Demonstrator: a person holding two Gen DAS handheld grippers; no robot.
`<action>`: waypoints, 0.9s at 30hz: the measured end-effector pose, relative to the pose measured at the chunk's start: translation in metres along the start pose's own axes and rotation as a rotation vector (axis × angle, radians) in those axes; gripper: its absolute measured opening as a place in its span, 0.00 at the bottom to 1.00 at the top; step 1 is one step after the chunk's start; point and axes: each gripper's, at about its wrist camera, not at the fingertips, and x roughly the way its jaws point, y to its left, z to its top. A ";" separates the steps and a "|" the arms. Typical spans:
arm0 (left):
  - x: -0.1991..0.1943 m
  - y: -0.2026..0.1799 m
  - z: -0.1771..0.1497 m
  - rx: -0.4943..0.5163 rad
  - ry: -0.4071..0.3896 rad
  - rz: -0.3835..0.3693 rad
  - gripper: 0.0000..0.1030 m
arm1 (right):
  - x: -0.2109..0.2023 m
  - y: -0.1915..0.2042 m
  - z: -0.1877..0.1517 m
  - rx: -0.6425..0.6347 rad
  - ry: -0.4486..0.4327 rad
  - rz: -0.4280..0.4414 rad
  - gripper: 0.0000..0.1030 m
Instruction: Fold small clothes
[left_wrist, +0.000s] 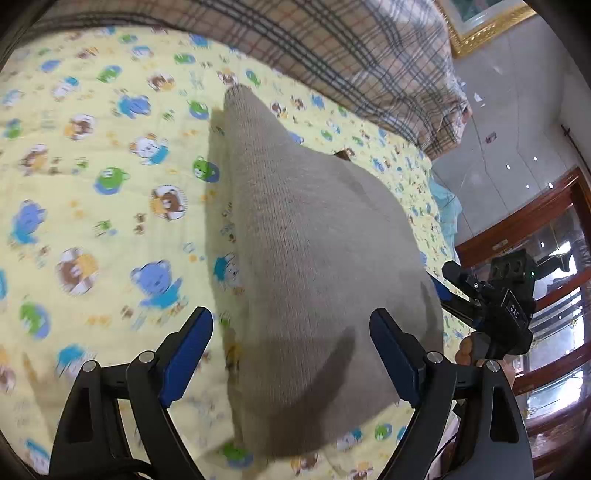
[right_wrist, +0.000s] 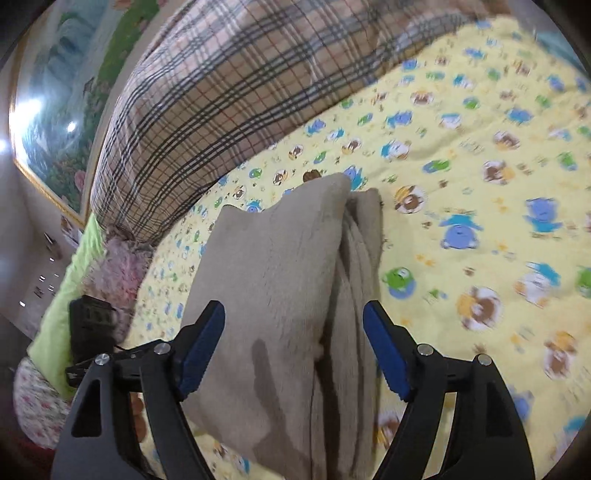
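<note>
Here the beige knitted garment (left_wrist: 310, 266) lies folded on the yellow cartoon-print quilt (left_wrist: 92, 177), with a plaid blanket (right_wrist: 207, 103) bunched along the quilt's far edge. The left gripper (left_wrist: 291, 354) hangs over the garment's near end with its blue-padded jaws spread wide and nothing pinched between them. The right gripper (right_wrist: 293, 350) likewise stands open above the folded layers, its pads clear of the cloth.

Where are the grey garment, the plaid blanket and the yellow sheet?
grey garment (left_wrist: 306, 236): left wrist view, middle of knit.
plaid blanket (right_wrist: 207, 110): right wrist view, its middle.
yellow sheet (left_wrist: 92, 177): left wrist view, bare printed part.
</note>
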 end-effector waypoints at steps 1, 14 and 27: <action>0.007 0.002 0.004 -0.006 0.013 0.006 0.85 | 0.007 -0.003 0.003 0.010 0.017 0.011 0.75; 0.062 0.015 0.027 -0.068 0.028 -0.109 0.62 | 0.061 -0.033 0.001 0.121 0.143 0.135 0.39; -0.078 0.054 -0.009 -0.073 -0.172 -0.064 0.46 | 0.059 0.082 -0.023 -0.055 0.114 0.265 0.34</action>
